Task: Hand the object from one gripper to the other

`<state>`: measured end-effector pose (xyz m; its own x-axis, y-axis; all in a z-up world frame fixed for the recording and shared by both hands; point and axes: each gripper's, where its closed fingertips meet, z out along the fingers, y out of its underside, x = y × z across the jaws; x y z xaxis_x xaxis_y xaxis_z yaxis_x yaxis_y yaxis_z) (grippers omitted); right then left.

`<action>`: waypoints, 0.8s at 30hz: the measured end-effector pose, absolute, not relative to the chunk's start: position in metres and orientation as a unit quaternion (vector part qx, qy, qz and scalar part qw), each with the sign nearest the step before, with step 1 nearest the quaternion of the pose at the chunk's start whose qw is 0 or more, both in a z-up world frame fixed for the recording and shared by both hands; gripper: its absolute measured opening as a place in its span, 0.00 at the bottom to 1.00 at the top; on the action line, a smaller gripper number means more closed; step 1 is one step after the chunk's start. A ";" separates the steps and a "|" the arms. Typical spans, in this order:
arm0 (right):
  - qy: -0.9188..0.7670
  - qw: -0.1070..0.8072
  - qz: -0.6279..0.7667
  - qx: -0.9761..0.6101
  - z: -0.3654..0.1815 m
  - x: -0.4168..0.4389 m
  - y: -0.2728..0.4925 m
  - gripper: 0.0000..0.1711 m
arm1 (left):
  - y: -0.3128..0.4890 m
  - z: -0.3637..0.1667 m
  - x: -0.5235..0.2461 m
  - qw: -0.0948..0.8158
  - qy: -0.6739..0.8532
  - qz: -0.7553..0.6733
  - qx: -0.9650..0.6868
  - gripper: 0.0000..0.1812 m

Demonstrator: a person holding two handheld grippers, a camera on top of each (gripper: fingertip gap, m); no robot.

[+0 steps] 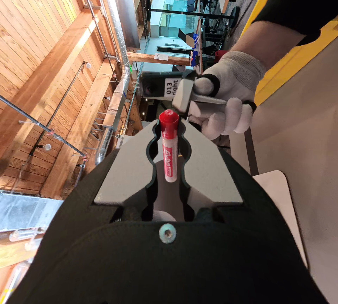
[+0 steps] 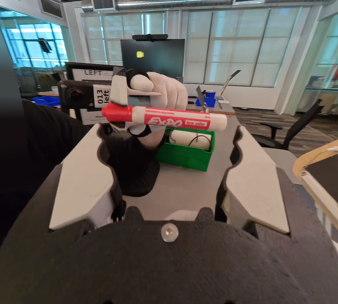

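Left tongs [image 1: 169, 124] pinching red-capped marker [image 1: 169, 146] by the cap. Right tongs [image 2: 168, 130] spread wide, marker barrel crosswise just beyond the tips, green bin [image 2: 184, 156] behind.

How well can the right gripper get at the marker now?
Probably well. The right gripper has its jaws wide open and faces the marker, which the left gripper clamps only at the red cap. The white barrel sticks out free, with nothing in front of it.
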<state>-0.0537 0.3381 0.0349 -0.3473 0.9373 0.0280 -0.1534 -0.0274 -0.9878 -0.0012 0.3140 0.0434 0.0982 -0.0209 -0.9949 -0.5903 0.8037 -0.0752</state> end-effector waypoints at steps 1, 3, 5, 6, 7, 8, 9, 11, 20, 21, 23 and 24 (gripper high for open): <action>-0.533 0.453 0.615 -0.363 0.038 -0.053 0.341 0.79 | 0.314 0.048 -0.003 0.710 0.632 0.188 -0.248 0.10; -0.516 0.472 0.615 -0.363 0.046 -0.049 0.348 0.84 | 0.313 0.059 -0.009 0.730 0.613 0.133 -0.271 0.10; -0.534 0.539 0.540 -0.364 0.047 -0.048 0.357 0.82 | 0.320 0.077 -0.021 0.748 0.575 0.043 -0.331 0.10; -0.552 0.583 0.476 -0.359 0.047 -0.047 0.360 0.81 | 0.328 0.075 -0.027 0.728 0.569 -0.017 -0.382 0.10; -0.575 0.628 0.393 -0.346 0.045 -0.047 0.362 0.80 | 0.333 0.074 -0.032 0.709 0.561 -0.076 -0.420 0.10; -0.600 0.669 0.291 -0.326 0.042 -0.047 0.365 0.80 | 0.338 0.075 -0.038 0.700 0.545 -0.128 -0.444 0.09; -0.619 0.702 0.182 -0.301 0.039 -0.047 0.369 0.80 | 0.343 0.071 -0.042 0.674 0.536 -0.182 -0.475 0.09; -0.642 0.727 0.006 -0.242 0.033 -0.048 0.371 0.80 | 0.347 0.067 -0.047 0.628 0.515 -0.288 -0.507 0.09; -0.693 0.688 -0.131 -0.171 -0.013 -0.076 0.372 0.81 | 0.377 0.022 -0.050 0.492 0.484 -0.423 -0.587 0.09; -0.693 0.687 -0.137 -0.170 -0.014 -0.075 0.374 0.80 | 0.378 0.019 -0.049 0.487 0.484 -0.425 -0.590 0.09; -0.694 0.687 -0.136 -0.168 -0.015 -0.074 0.374 0.76 | 0.379 0.018 -0.048 0.483 0.483 -0.427 -0.593 0.09; -0.699 0.683 -0.133 -0.168 -0.017 -0.074 0.374 0.74 | 0.378 0.018 -0.048 0.480 0.484 -0.432 -0.590 0.09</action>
<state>-0.0743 0.3738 -0.0169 -0.0118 0.0537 0.9985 0.4163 0.9081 -0.0439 -0.0478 0.3776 0.0177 0.1572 -0.9865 0.0447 -0.1555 -0.0694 -0.9854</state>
